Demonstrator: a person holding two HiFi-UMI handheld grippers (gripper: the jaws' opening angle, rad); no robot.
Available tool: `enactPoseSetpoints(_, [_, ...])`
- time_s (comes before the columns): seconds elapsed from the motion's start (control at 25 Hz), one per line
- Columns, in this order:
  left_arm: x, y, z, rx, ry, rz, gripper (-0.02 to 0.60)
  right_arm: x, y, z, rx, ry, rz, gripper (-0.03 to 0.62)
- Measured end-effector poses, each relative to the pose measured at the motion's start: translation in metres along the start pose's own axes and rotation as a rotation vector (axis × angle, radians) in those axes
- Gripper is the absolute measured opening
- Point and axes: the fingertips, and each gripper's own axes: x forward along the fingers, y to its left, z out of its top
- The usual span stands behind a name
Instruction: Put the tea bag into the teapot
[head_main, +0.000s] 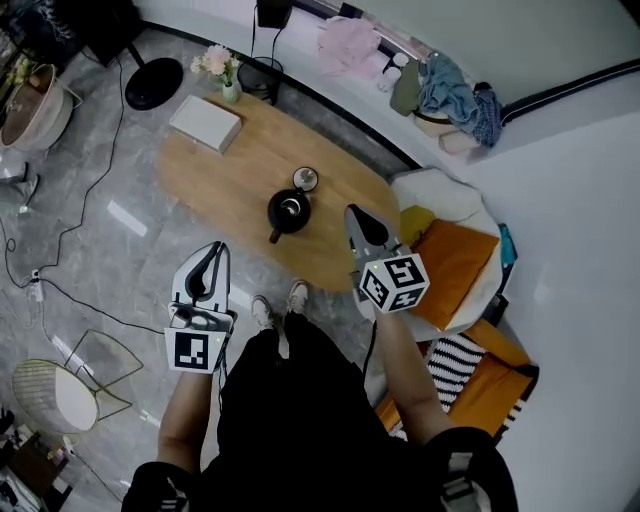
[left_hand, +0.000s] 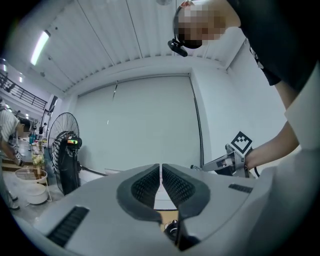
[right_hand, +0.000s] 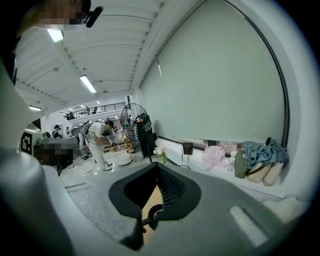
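A black teapot (head_main: 288, 212) with its lid off stands near the middle of the oval wooden table (head_main: 230, 170). Just behind it lies a small round dish (head_main: 306, 179) holding something pale; I cannot tell whether that is the tea bag. My left gripper (head_main: 215, 248) hangs over the floor, short of the table's near edge, its jaws shut and empty (left_hand: 160, 167). My right gripper (head_main: 352, 212) hovers at the table's near right edge, a little right of the teapot, also shut with nothing in it (right_hand: 157, 167). The teapot (right_hand: 156, 215) shows dimly below the right jaws.
A white box (head_main: 205, 122) and a flower vase (head_main: 222, 72) sit at the table's far left end. A seat with orange cushions (head_main: 455, 260) is on the right, a wire chair (head_main: 70, 385) at the lower left. Cables (head_main: 60, 240) cross the floor.
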Motion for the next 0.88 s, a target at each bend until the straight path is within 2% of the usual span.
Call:
enactPoseSetpoints(0.24, [0.0,-0.001,0.039,0.001,-0.067,0.002,0.02,-0.044,0.009,0.057,-0.076,-0.1,-0.003,0.005])
enactPoseSetpoints(0.4, [-0.002,-0.004,0.062,0.031,-0.11,0.01,0.02,-0.075,0.009,0.086,-0.116,-0.158,-0.014,0.005])
enactPoseSetpoints(0.56, [-0.003,-0.004,0.079,0.022,-0.135,0.02,0.02,-0.094,0.008,0.102,-0.169,-0.194,-0.045,0.005])
enactPoseSetpoints(0.72, [-0.005,-0.004,0.087,0.041,-0.146,0.039,0.02,-0.121,0.018,0.122,-0.228,-0.266,-0.029,0.005])
enactPoseSetpoints(0.88, [-0.003,-0.005,0.1,0.06,-0.156,0.034,0.02,-0.15,0.026,0.128,-0.206,-0.325,-0.056,0.005])
